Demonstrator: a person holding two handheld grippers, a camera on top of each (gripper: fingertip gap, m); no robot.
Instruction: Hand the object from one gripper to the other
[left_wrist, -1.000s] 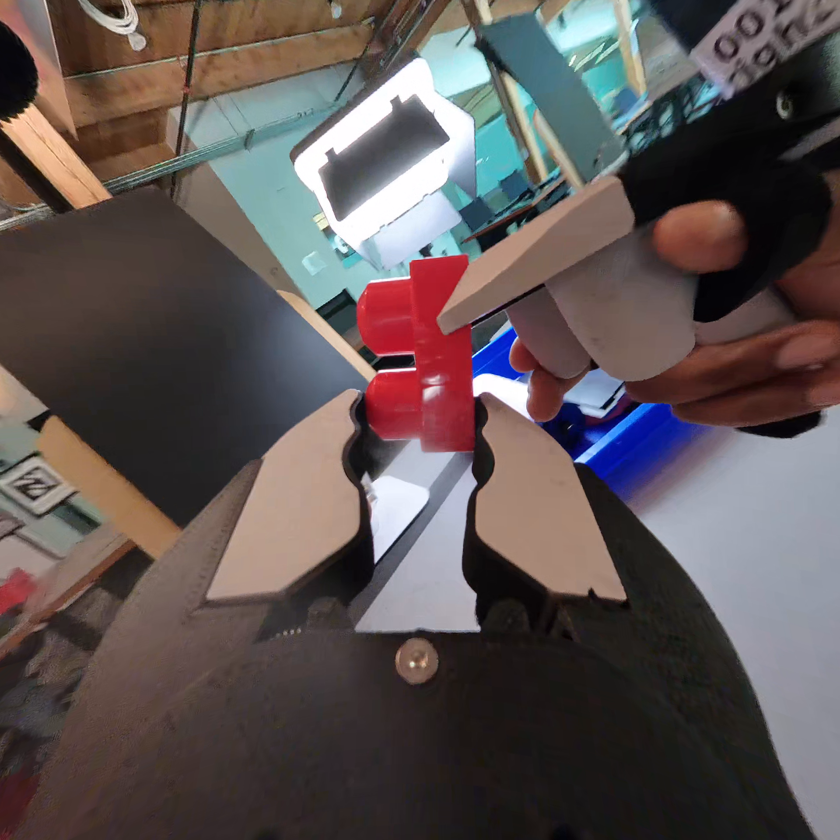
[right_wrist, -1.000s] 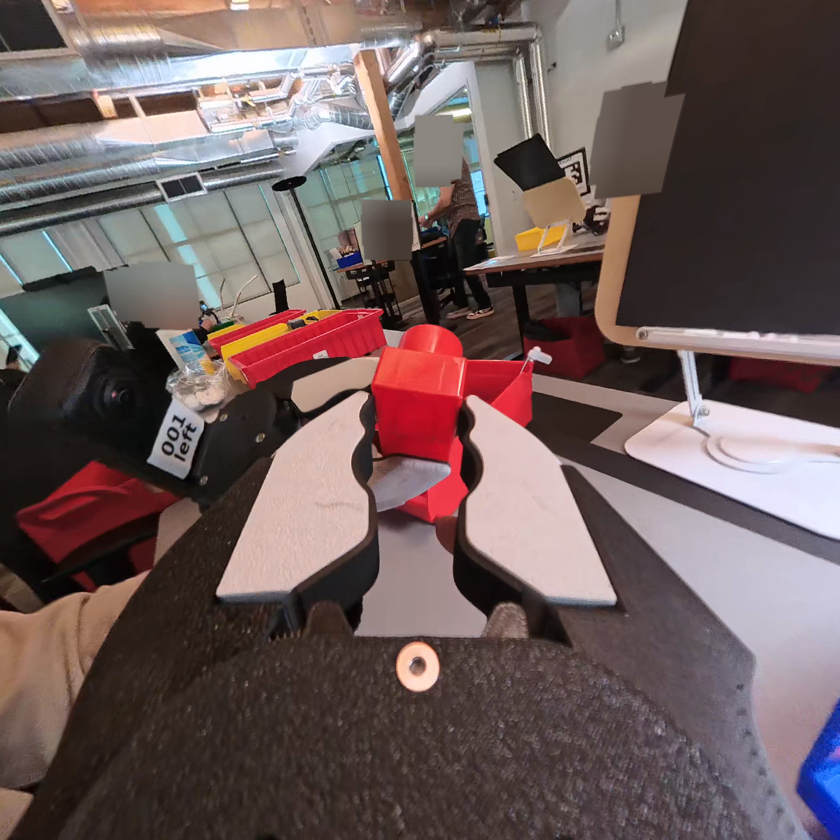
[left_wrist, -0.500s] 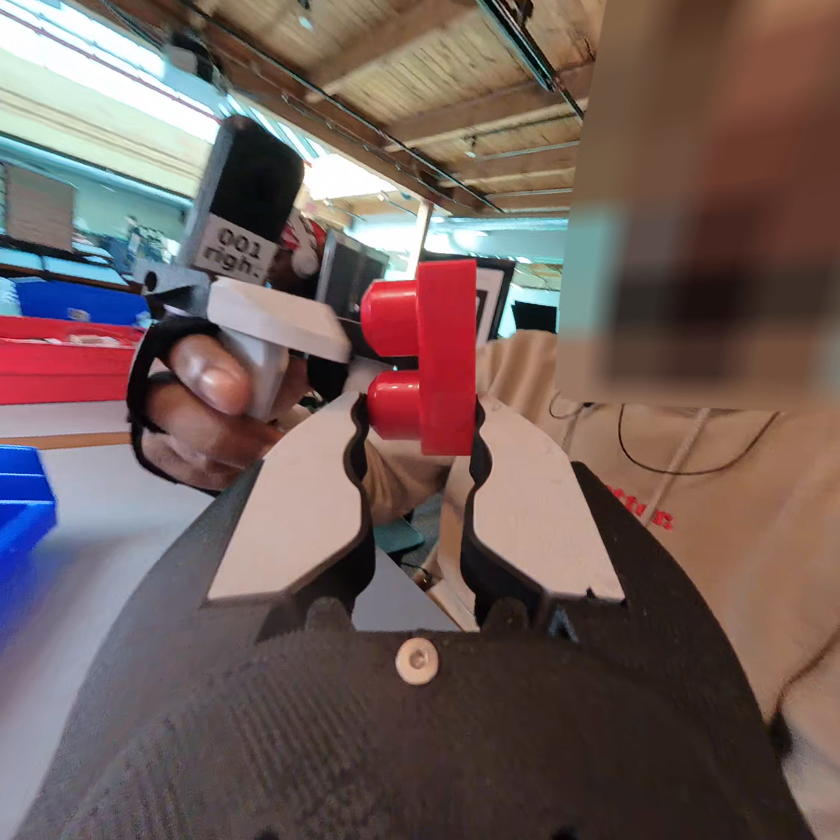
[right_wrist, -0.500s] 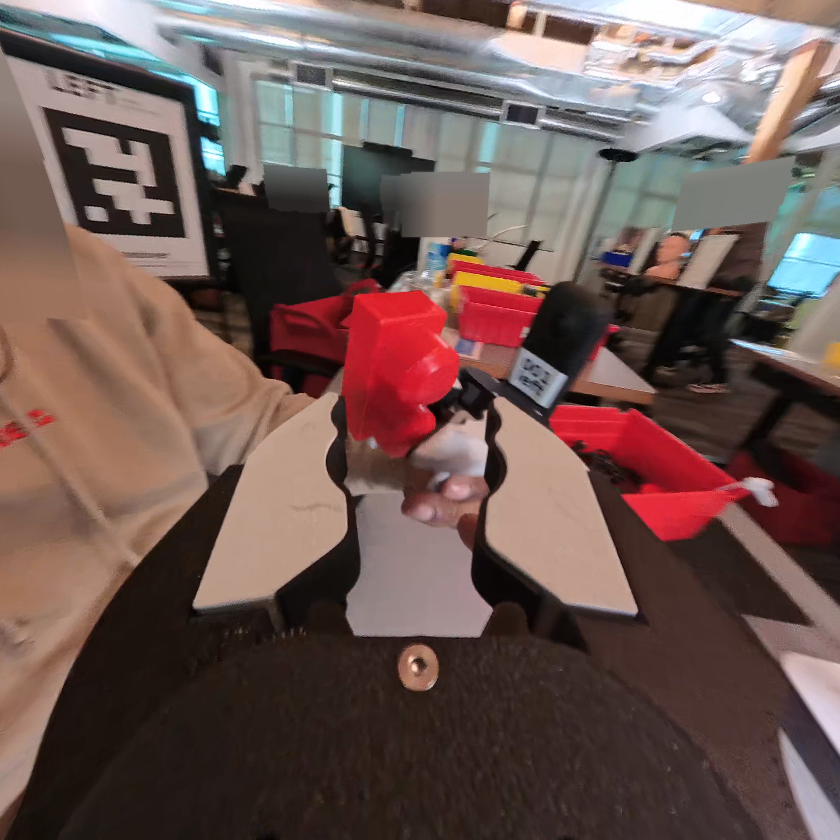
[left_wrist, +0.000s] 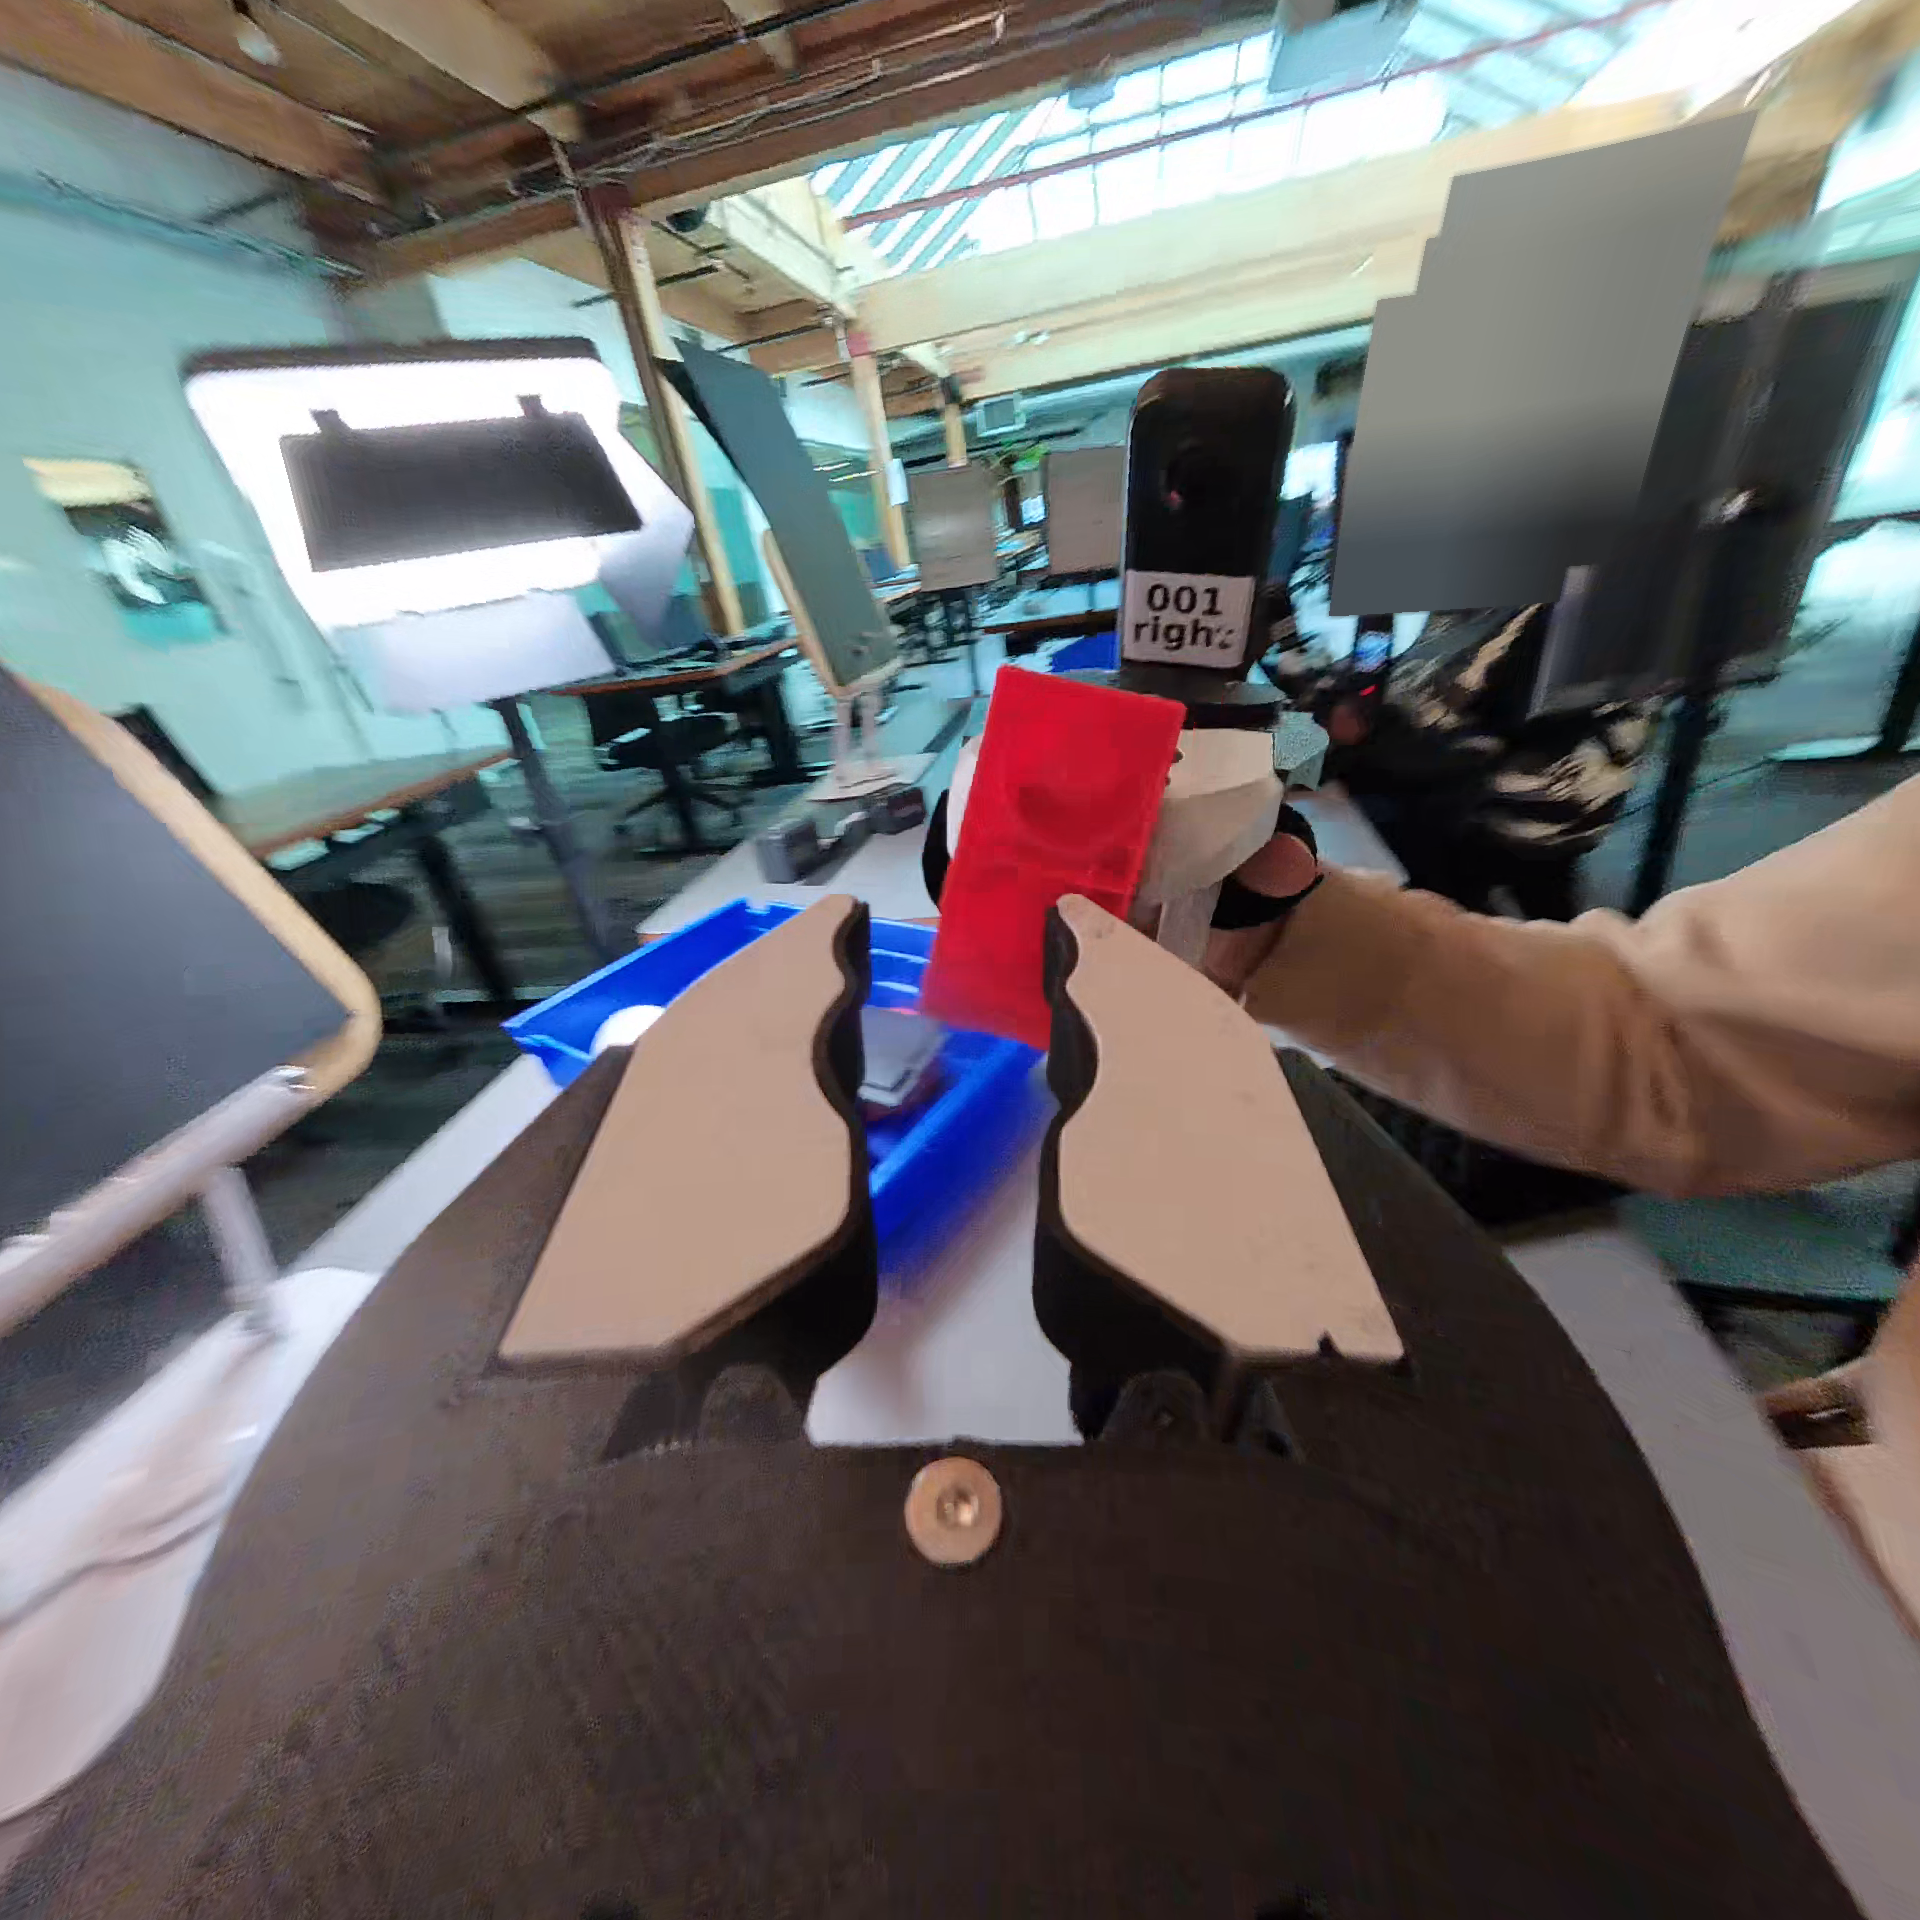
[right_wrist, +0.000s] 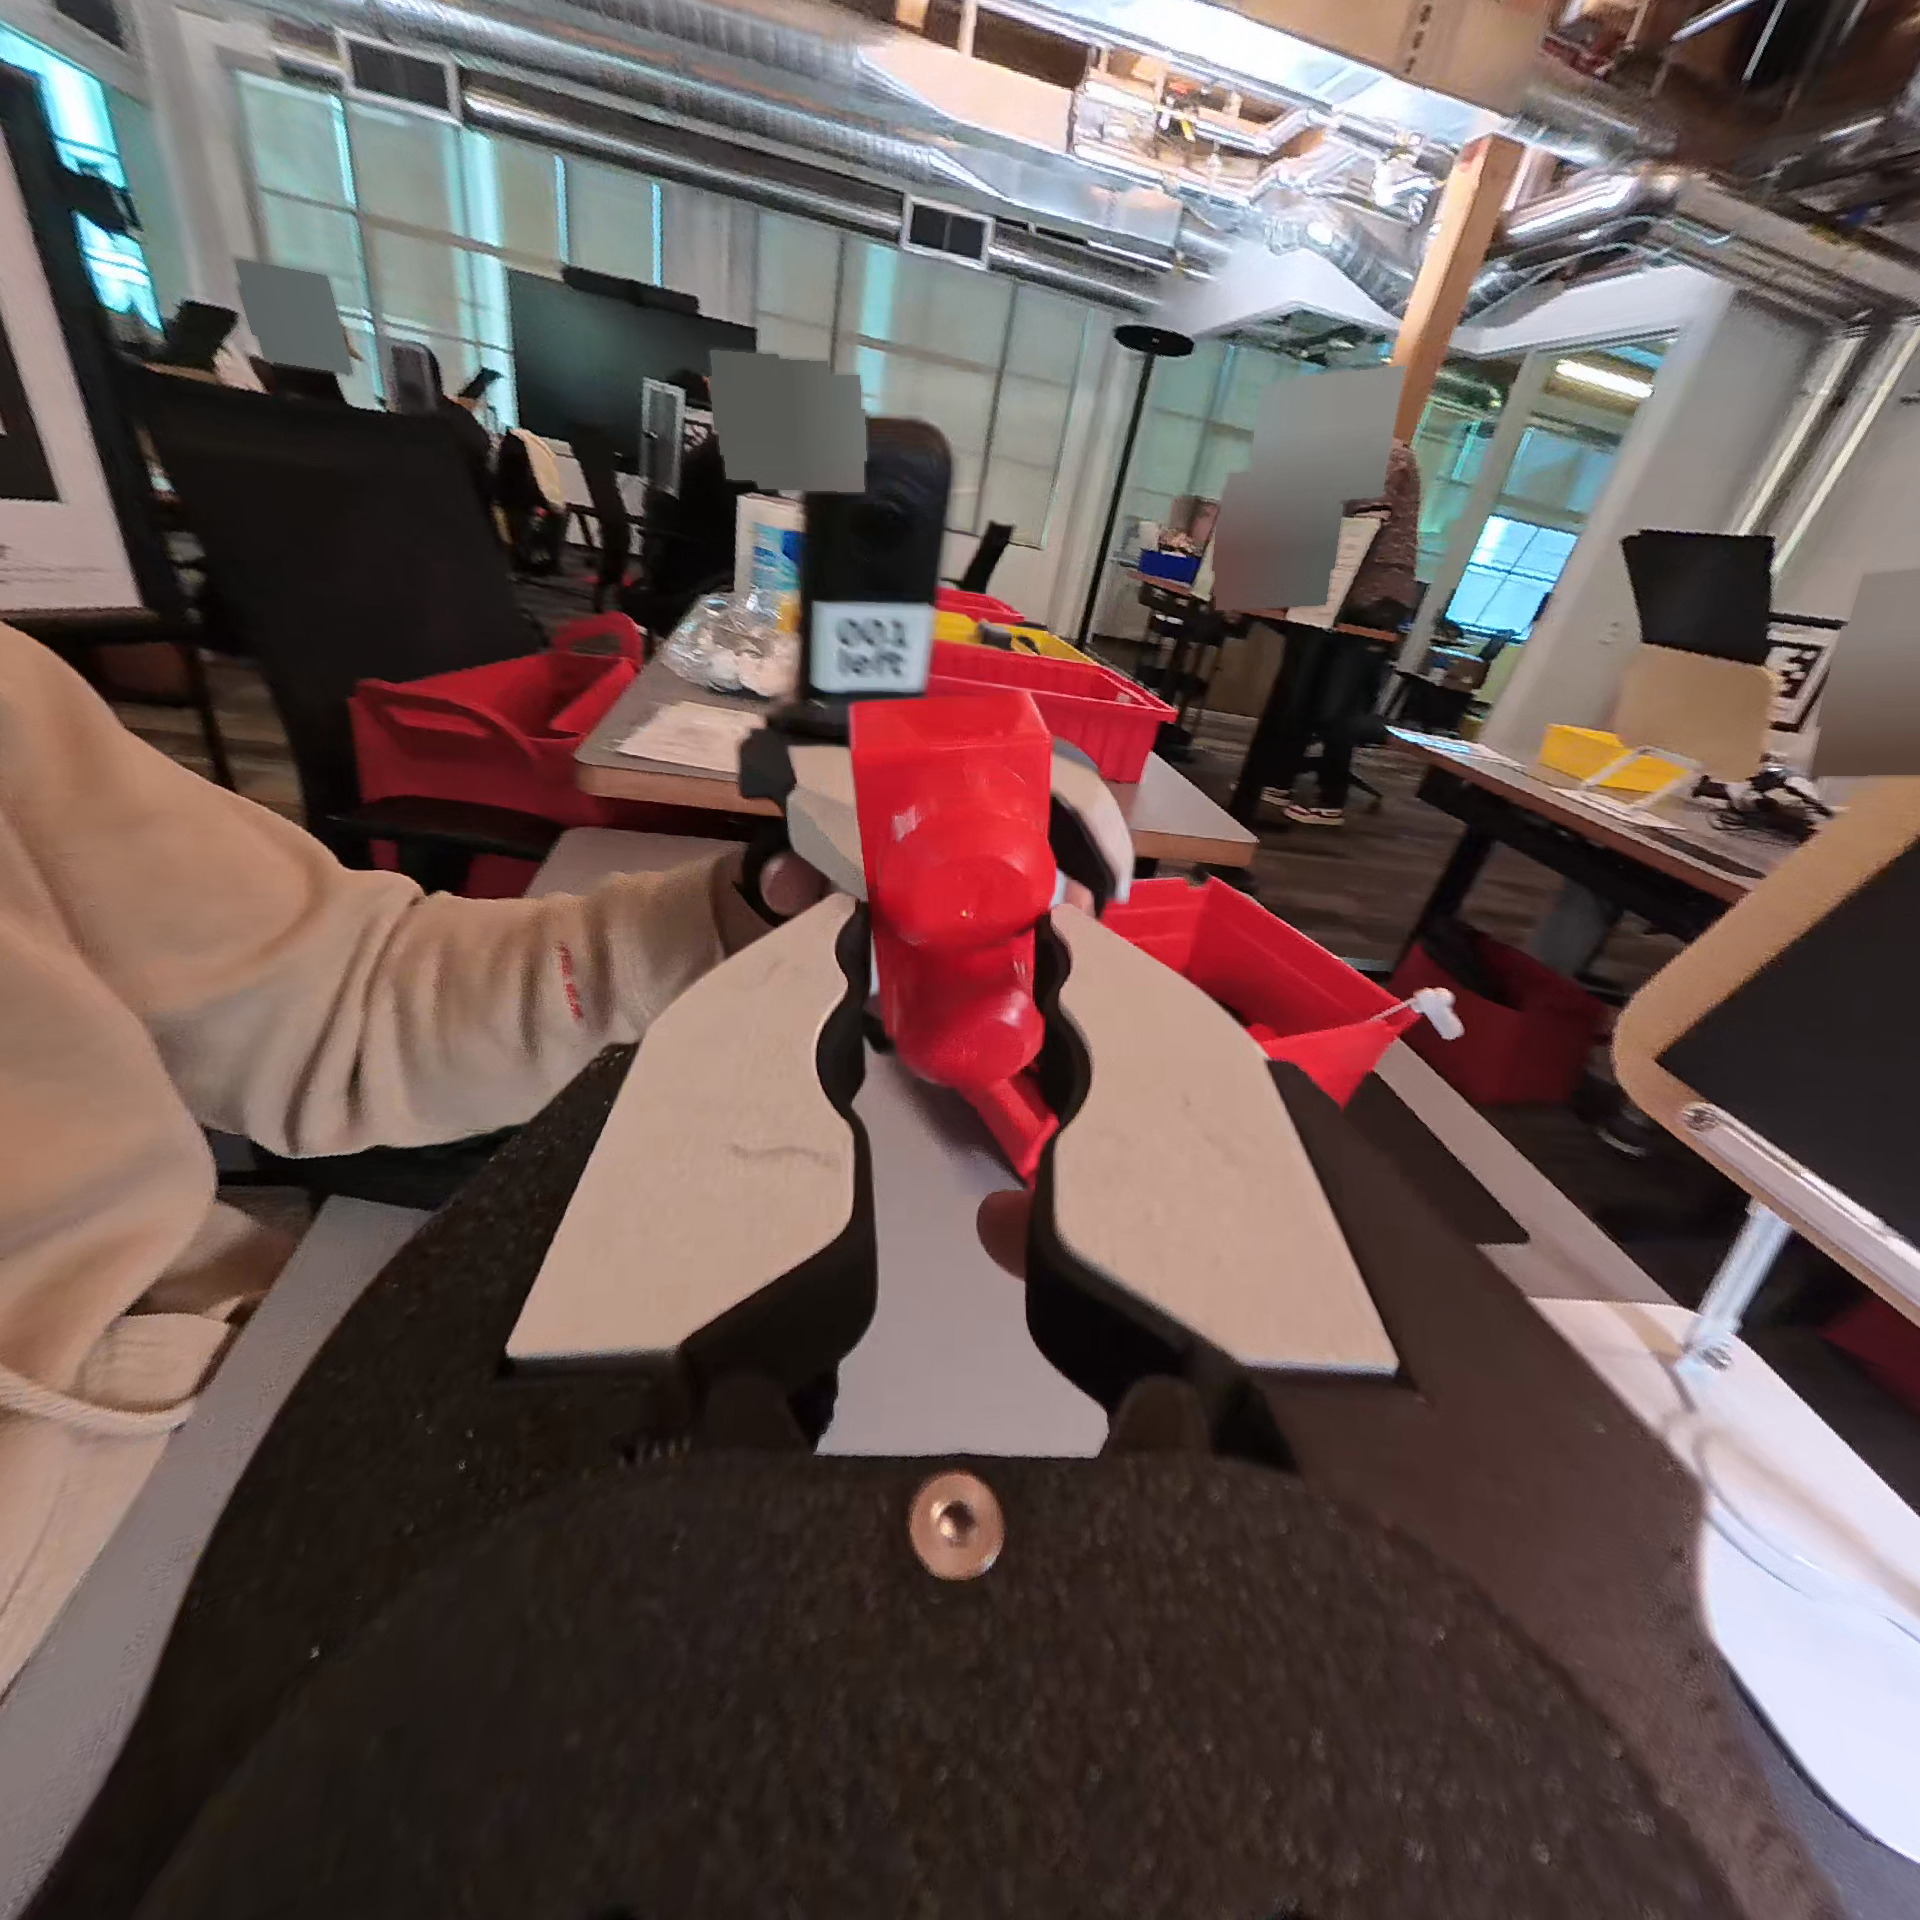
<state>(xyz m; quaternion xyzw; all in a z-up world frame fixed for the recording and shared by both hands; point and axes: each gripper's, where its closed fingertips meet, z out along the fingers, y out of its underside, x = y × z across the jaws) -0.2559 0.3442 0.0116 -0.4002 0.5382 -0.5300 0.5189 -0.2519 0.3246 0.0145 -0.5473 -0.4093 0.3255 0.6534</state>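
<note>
Right wrist view: right claw (right_wrist: 951, 940) grips red block (right_wrist: 951, 873); left claw (left_wrist: 951, 920) parted, empty.

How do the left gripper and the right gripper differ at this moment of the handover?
1. The left gripper holds nothing, while the right gripper is clamped on the red block.
2. The left gripper's gap shows a blue bin through it. The block fills the gap at the right gripper's tips.

Both have pale grey fingers on a black body, and each points toward the other.
</note>
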